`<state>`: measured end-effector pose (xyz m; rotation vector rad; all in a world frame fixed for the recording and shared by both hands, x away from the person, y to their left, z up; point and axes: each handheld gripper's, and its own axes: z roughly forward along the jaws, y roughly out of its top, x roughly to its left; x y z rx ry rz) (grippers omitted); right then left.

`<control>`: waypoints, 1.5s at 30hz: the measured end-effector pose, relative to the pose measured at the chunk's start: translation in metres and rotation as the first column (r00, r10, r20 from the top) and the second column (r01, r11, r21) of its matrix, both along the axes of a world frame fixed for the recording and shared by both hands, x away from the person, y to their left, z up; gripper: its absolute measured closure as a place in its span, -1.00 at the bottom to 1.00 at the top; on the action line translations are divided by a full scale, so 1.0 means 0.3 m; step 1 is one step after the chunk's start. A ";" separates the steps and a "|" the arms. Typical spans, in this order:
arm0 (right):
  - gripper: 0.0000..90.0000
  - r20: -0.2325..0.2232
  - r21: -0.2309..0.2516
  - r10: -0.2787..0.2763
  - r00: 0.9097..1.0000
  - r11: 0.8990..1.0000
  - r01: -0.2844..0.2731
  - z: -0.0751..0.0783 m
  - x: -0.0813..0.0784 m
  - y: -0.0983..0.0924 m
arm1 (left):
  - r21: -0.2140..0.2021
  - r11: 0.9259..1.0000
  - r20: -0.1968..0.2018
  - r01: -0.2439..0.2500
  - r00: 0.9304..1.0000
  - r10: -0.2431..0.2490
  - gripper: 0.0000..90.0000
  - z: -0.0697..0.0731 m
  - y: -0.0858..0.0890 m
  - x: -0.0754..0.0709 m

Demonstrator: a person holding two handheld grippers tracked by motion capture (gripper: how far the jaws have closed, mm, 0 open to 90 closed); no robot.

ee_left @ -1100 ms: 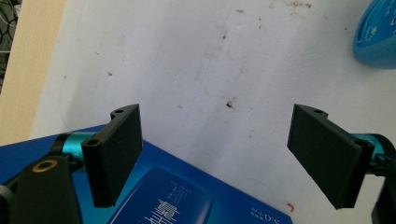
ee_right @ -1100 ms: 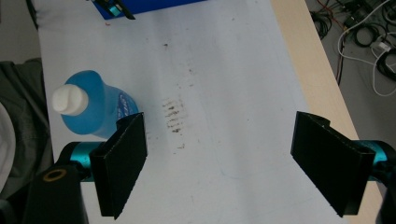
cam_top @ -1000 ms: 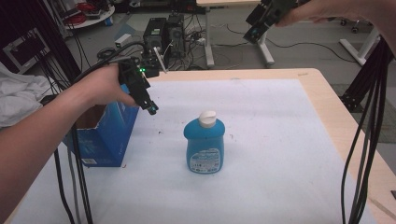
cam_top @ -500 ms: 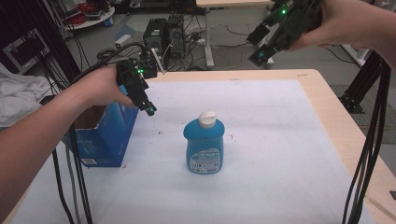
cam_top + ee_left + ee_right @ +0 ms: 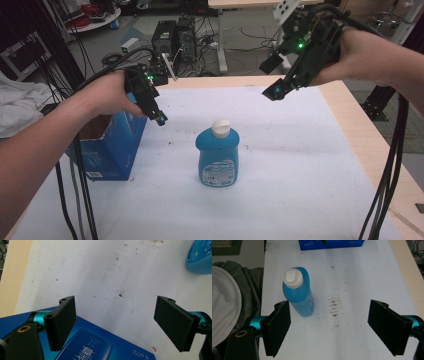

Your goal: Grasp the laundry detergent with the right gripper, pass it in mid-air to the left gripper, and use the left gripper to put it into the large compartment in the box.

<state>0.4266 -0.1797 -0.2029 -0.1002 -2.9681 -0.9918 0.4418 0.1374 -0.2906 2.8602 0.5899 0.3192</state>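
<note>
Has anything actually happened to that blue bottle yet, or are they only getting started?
Only starting, it seems. Nothing looks done: the blue bottle stands upright and untouched on the white table cover. Both tongs are open and empty, the left tongs above the blue box, the right tongs in the air. Any grasping remains.

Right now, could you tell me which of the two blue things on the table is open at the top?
The blue cardboard box at the table's left edge: its top flaps stand open. The blue plastic bottle stands mid-table, its white cap closed.
</note>
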 end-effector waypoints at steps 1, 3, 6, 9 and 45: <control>-0.60 0.000 0.000 0.000 1.000 1.000 0.000 0.000 0.000 0.000 | 0.000 1.000 -0.001 0.002 1.000 -0.002 -0.59 -0.001 -0.001 0.000; -0.60 -0.004 -0.001 0.002 1.000 1.000 -0.002 -0.021 -0.008 0.001 | 0.003 1.000 -0.002 0.009 1.000 -0.009 -0.60 -0.001 -0.003 0.000; -0.60 -0.014 -0.013 0.003 1.000 1.000 -0.004 -0.058 -0.022 0.007 | 0.002 1.000 -0.003 0.011 1.000 -0.011 -0.59 -0.002 -0.006 0.000; -0.60 -0.021 -0.013 0.010 1.000 1.000 -0.010 -0.084 -0.036 0.016 | 0.002 1.000 -0.002 0.012 1.000 -0.012 -0.59 -0.002 -0.009 0.000; -0.59 -0.105 0.019 0.074 0.992 0.997 -0.072 -0.346 -0.097 0.147 | 0.005 1.000 -0.010 0.015 1.000 -0.015 -0.59 -0.008 -0.018 -0.005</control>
